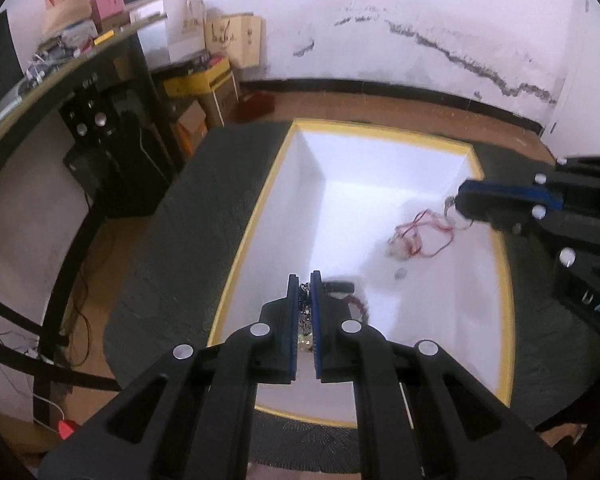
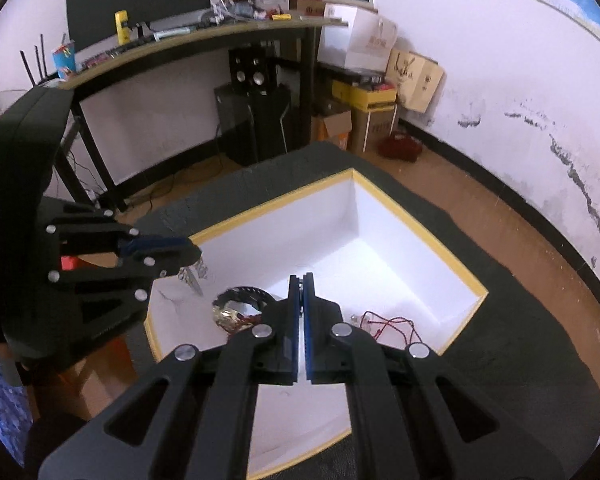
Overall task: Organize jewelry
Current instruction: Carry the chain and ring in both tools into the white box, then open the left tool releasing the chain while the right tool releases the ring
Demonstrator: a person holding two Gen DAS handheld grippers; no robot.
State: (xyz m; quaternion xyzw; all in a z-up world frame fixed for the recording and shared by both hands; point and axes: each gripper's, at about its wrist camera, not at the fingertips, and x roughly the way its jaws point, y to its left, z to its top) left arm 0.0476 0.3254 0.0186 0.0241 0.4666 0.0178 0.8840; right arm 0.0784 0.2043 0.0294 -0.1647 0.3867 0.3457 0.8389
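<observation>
- Left claw [image 1: 304,280] is clenched on a silvery chain [image 1: 305,316] that hangs between its pads over the white box [image 1: 380,152].
- Right claw [image 2: 301,278] is clenched on a small pale piece [image 1: 454,210], over the same box.
- Red cord necklace [image 1: 424,236] lies on the box floor.
- Dark bench [image 1: 204,216] carries the box.
</observation>
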